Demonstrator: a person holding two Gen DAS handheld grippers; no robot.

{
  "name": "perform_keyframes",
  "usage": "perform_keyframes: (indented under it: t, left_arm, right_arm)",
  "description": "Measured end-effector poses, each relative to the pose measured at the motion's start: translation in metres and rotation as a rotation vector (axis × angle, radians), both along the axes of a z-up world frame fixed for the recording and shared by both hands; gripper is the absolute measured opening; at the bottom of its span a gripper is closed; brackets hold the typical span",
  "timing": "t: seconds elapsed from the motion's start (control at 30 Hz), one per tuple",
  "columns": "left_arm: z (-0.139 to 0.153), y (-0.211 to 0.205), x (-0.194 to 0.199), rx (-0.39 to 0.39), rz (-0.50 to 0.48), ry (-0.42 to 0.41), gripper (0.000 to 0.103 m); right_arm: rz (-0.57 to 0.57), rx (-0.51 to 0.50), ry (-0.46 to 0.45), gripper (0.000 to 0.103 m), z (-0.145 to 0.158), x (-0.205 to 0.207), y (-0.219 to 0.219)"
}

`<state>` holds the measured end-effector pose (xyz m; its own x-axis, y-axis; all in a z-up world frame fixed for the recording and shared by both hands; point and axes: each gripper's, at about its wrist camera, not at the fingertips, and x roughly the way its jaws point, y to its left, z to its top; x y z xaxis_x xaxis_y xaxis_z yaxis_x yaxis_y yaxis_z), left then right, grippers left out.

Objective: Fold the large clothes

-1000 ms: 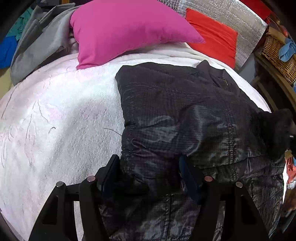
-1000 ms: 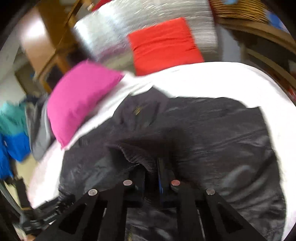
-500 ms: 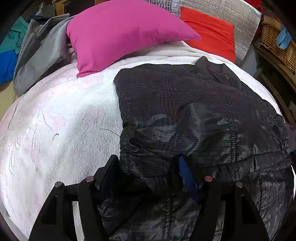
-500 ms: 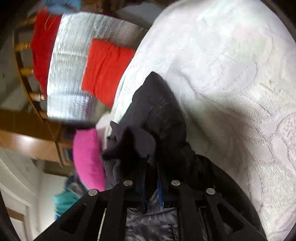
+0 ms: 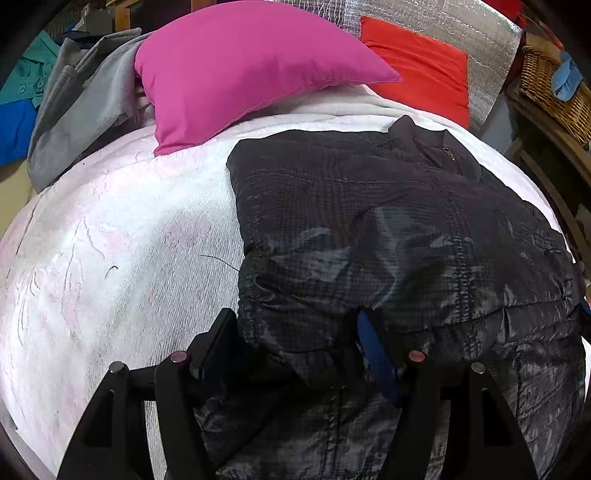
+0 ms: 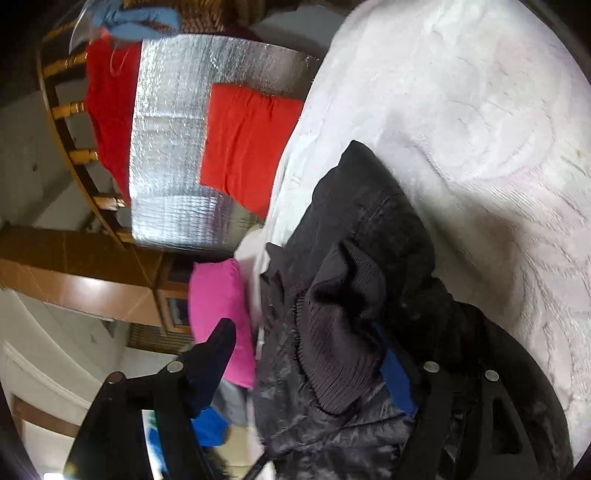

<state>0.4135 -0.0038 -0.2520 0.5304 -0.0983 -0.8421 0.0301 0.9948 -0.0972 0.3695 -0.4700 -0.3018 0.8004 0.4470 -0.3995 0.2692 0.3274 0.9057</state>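
While the black quilted jacket (image 5: 388, 240) lies spread on the white bedspread (image 5: 110, 258), my left wrist camera shows its collar and zip pull (image 5: 448, 155) pointing toward the far end of the bed, with one sleeve folded across the body. My left gripper (image 5: 295, 332) has its jaws wide apart, and a bunched fold of the jacket's near edge sits between them; the blue pad of one finger (image 5: 373, 350) touches the fabric, but I cannot tell whether the other finger does.

Through the right wrist camera, tilted hard over, I see my right gripper (image 6: 310, 354) spread wide too. The jacket's ribbed knit cuff (image 6: 343, 343) hangs crumpled between the fingers, draped against the blue-padded finger (image 6: 397, 380), while the other finger (image 6: 218, 350) stands clear of it in the air.

Beyond the jacket, a magenta pillow (image 5: 251, 66) rests at the head of the bed, just beside a red cushion (image 5: 421, 62) leaning on a silver quilted foil panel (image 5: 424, 18). Grey clothing (image 5: 81, 110) is heaped at the pillow's other side, with teal and blue garments (image 5: 18, 103) past it. A wicker basket (image 5: 550, 96) holding a blue cloth sits on wooden furniture off the bed's edge.
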Motion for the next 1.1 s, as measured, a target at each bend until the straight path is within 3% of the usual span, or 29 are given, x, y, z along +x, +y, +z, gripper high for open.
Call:
perform_keyframes:
  t: [0.03, 0.1, 0.13, 0.17, 0.37, 0.5, 0.6, 0.73, 0.8, 0.87, 0.97, 1.1]
  left_arm:
    - [0.000, 0.001, 0.000, -0.001, -0.002, -0.001, 0.069]
    - [0.000, 0.001, -0.001, -0.001, -0.004, -0.003, 0.069]
    - [0.001, 0.002, -0.001, -0.002, -0.004, -0.004, 0.069]
    - [0.001, 0.003, -0.001, -0.004, -0.004, -0.004, 0.069]
    - [0.008, 0.002, -0.004, 0.010, -0.003, -0.024, 0.069]
    - [0.018, 0.000, -0.012, 0.033, -0.020, -0.076, 0.069]
    - [0.004, -0.004, -0.009, 0.059, -0.037, -0.020, 0.069]
    - [0.003, 0.000, -0.006, 0.027, -0.030, -0.003, 0.069]
    - [0.009, 0.007, -0.006, -0.011, -0.019, -0.019, 0.069]
    - [0.015, 0.014, -0.006, -0.040, -0.001, -0.040, 0.069]
    - [0.022, 0.030, -0.005, -0.090, 0.036, -0.068, 0.070]
    - [0.021, 0.055, 0.005, -0.177, 0.109, -0.048, 0.076]
  right_arm:
    - [0.005, -0.031, 0.007, 0.073, 0.002, 0.001, 0.001]
    - [0.027, -0.130, 0.040, 0.050, 0.006, 0.007, 0.011]
    - [0.030, -0.181, 0.067, 0.030, 0.007, 0.010, 0.017]
    - [0.026, -0.219, 0.090, 0.021, 0.007, 0.010, 0.020]
    - [-0.053, -0.408, 0.002, 0.016, 0.051, -0.006, 0.029]
    - [-0.078, -0.493, 0.007, 0.016, 0.064, -0.014, 0.026]
    - [-0.029, -0.462, 0.166, 0.016, 0.031, -0.001, 0.019]
    - [-0.028, -0.342, 0.169, 0.021, 0.026, 0.001, 0.006]
    - [-0.056, -0.309, 0.152, 0.036, 0.030, -0.005, -0.003]
    - [-0.114, -0.298, 0.124, 0.070, 0.032, -0.017, -0.017]
    - [-0.159, -0.307, 0.104, 0.073, 0.036, -0.024, -0.030]
    - [-0.098, -0.304, 0.143, 0.073, 0.025, -0.014, -0.032]
